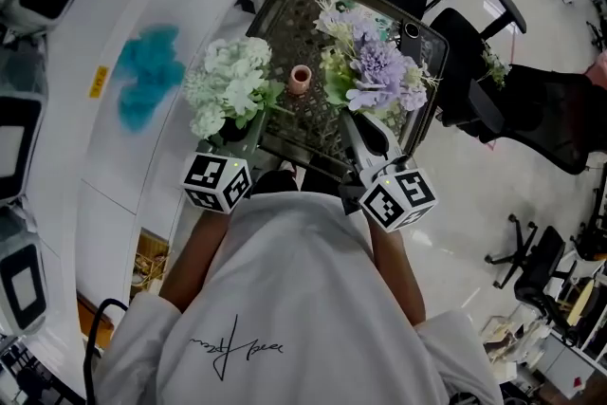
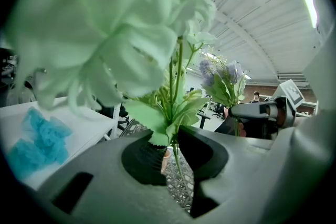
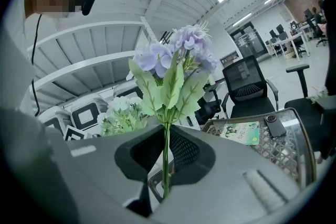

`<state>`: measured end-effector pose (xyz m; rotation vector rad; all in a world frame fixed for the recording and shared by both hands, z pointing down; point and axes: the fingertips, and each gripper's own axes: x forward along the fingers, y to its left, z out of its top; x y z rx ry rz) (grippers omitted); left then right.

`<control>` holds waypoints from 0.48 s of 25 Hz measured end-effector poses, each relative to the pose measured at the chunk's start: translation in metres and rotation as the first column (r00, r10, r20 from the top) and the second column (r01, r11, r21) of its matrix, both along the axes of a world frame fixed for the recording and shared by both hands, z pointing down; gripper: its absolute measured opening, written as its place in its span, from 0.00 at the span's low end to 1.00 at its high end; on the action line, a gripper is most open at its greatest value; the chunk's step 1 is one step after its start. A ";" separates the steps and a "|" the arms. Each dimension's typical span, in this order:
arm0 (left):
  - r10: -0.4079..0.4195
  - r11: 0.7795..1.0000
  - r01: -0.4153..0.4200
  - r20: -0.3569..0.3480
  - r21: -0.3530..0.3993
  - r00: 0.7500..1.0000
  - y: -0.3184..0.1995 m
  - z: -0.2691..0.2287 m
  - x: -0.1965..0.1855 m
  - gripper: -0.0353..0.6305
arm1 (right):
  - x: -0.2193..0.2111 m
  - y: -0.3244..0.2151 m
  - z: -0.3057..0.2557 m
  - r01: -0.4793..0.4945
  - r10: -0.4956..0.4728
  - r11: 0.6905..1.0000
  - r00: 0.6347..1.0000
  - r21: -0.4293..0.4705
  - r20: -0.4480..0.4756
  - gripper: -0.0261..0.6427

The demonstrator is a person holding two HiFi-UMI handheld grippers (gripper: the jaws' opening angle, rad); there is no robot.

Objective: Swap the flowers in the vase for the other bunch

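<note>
Holding both arms out fwd from my white shirt, elbows tucked, I've got the two tongs side by side at the near edge of the mesh table [image 1: 285,19], each pointing ahead and only slightly nose-down. The left gripper [image 1: 239,134] is closed on the stems of the pale green bunch [image 1: 228,85]. In the left gripper view the stems run down thru the narrow gap at the jaw tips [image 2: 173,136], and the big blooms [image 2: 115,34] stand upright right above the camera. The right gripper [image 1: 360,130] is clamped on the single thin stem of the purple bunch [image 1: 375,66]. In the right gripper view that stem sits vertical btwn the pads [image 3: 164,136], w/ leaves and flower heads [image 3: 176,68] upright above. Both bunches are up in the air, well apart from each other. The small pink vase [image 1: 300,79] stands upright on the mesh btwn them w/ nothing in it, touching neither bunch. A phone [image 1: 410,41] lies at the table's far right corner.
</note>
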<state>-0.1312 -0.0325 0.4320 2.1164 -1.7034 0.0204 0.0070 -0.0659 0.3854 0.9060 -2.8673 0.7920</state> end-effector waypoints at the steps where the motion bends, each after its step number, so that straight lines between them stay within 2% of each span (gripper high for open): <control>1: -0.002 1.000 0.002 0.000 0.000 1.000 0.000 -0.001 -0.001 0.16 | -0.002 -0.003 -0.002 0.002 -0.002 1.000 1.000 0.006 0.001 0.09; 12: -0.022 1.000 0.022 -0.020 -0.020 1.000 0.004 0.000 -0.003 0.16 | -0.010 -0.037 -0.014 0.021 -0.022 0.999 1.000 0.048 0.021 0.09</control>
